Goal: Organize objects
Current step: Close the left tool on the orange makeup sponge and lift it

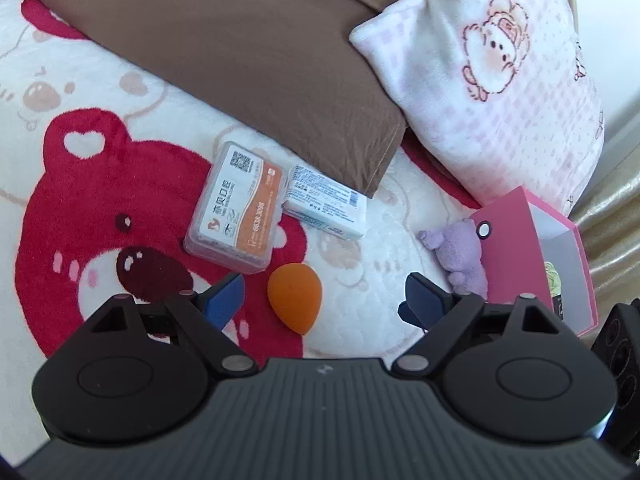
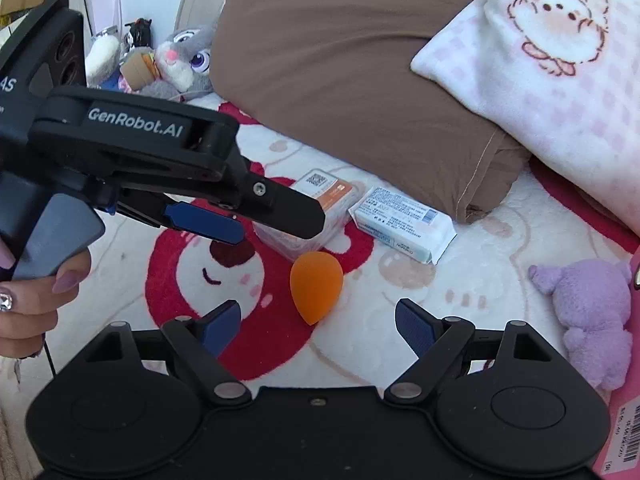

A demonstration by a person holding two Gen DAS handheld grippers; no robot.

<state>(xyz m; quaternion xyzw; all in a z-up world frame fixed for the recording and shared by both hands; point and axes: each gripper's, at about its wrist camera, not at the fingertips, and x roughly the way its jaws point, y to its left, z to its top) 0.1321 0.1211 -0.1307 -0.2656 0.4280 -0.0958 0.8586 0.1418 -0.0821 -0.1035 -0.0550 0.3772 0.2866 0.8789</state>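
An orange teardrop sponge (image 1: 294, 298) lies on the bear-print blanket (image 1: 100, 184), between the open fingers of my left gripper (image 1: 324, 300). Behind it lie an orange-and-white box (image 1: 236, 208) and a white wipes pack (image 1: 326, 202). A purple plush (image 1: 460, 256) sits against an open pink box (image 1: 532, 256) at the right. In the right wrist view my right gripper (image 2: 318, 324) is open and empty just short of the sponge (image 2: 316, 286). The left gripper (image 2: 256, 216) hovers above the orange-and-white box (image 2: 332, 200), left of the wipes pack (image 2: 404, 224) and the plush (image 2: 588, 316).
A brown pillow (image 1: 248, 52) and a pink-checked pillow (image 1: 500, 80) lie behind the objects. A grey rabbit plush (image 2: 180, 60) and clutter sit at the far left beyond the bed. The pink box's edge (image 2: 624, 420) is at the far right.
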